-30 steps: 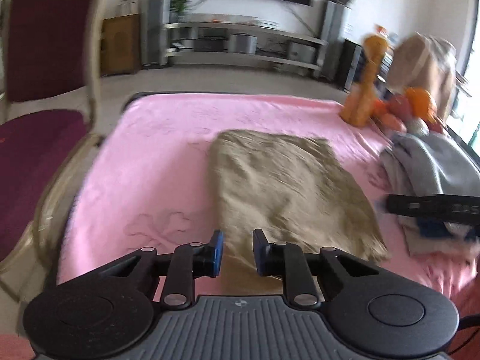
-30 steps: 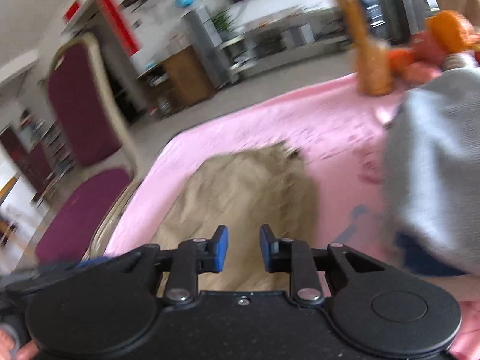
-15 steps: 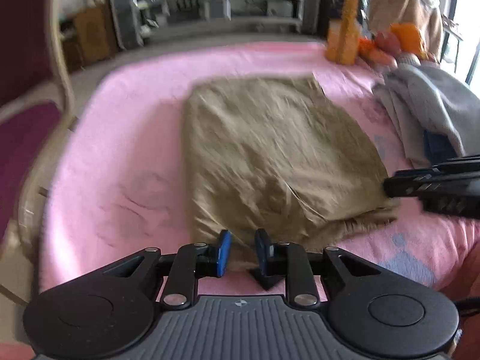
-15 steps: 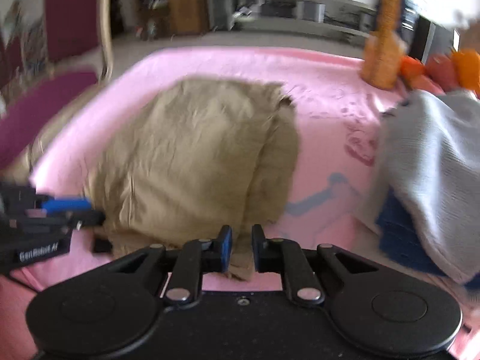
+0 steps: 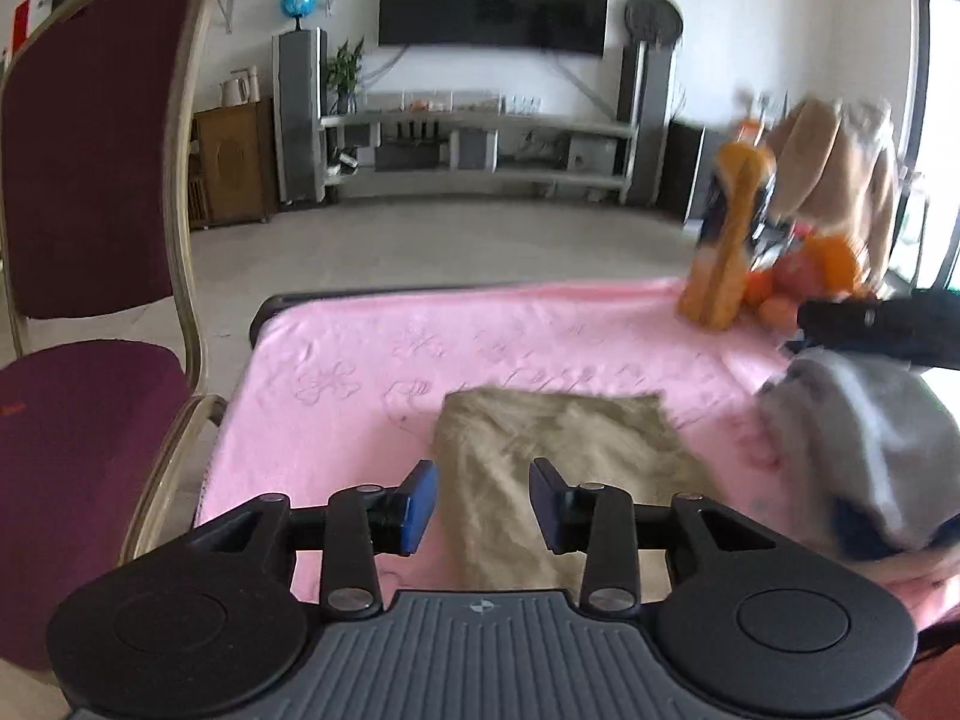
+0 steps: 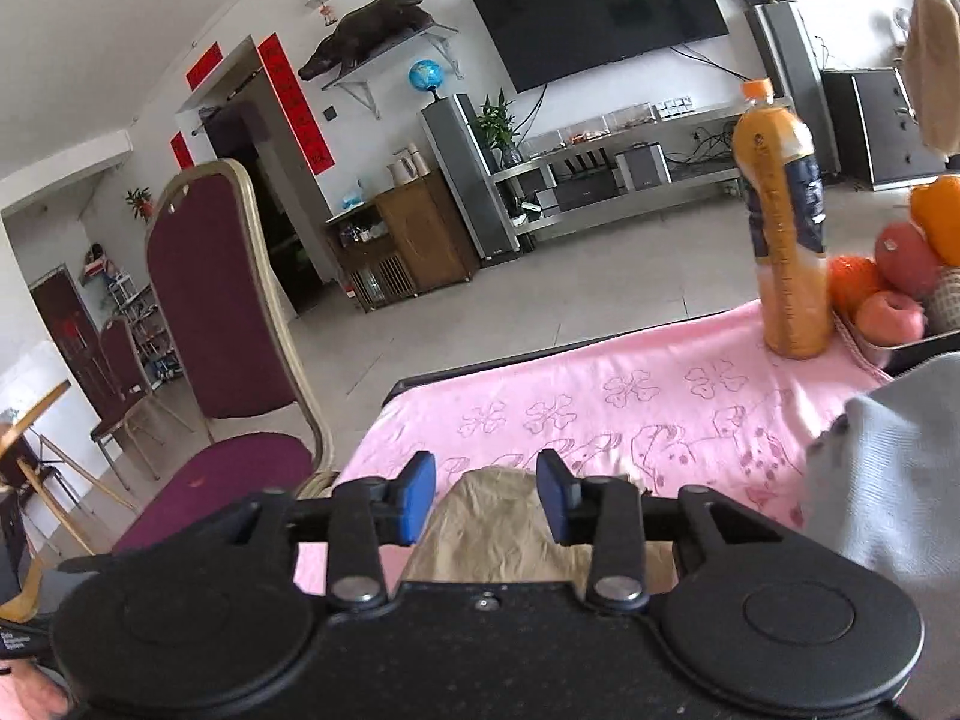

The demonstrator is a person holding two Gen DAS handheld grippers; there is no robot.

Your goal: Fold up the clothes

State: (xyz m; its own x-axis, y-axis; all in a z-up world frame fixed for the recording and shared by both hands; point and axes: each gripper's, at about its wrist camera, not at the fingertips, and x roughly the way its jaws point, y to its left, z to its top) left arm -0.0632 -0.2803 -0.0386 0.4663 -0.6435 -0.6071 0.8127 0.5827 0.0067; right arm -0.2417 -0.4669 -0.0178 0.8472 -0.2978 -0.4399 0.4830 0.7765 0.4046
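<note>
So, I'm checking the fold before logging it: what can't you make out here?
- Khaki garment, near edge: both views, hidden behind the gripper bodies.
- Grey clothes: left view blurred, right view cut off by the frame edge.
- Fruit: holder cut off at right.

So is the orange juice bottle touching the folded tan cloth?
Apart. The right wrist view shows the orange juice bottle standing far back, with bare pink blanket between it and the folded tan cloth.
</note>
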